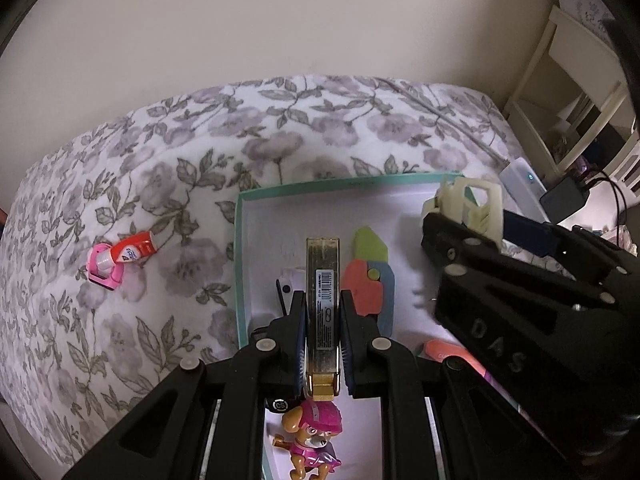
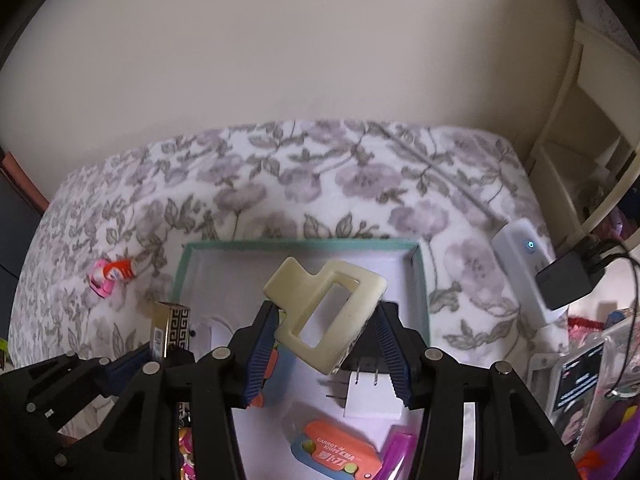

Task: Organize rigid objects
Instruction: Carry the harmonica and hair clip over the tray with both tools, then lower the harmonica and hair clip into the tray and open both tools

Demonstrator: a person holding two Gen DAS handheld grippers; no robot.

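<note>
My left gripper [image 1: 322, 312] is shut on a long gold box [image 1: 322, 300] with a barcode, held above the teal-rimmed white box [image 1: 239, 248]. The gold box also shows in the right wrist view [image 2: 171, 330]. My right gripper [image 2: 326, 340] is shut on a cream hair claw clip [image 2: 326, 314], held over the same box [image 2: 422, 280]; the clip shows in the left wrist view [image 1: 466, 208] too. Inside the box lie a coloured toy knife [image 1: 370, 276], a white plug [image 2: 370, 396], an orange carrot-knife toy [image 2: 336, 452] and a pink pup figure [image 1: 310, 440].
A small red-and-pink bottle [image 1: 120, 258] lies on the floral bedspread [image 1: 180, 184] left of the box. A white device with a blue light [image 2: 520, 272] and a black charger [image 2: 568, 280] lie at the right. A cream shelf [image 1: 572, 92] stands at the far right.
</note>
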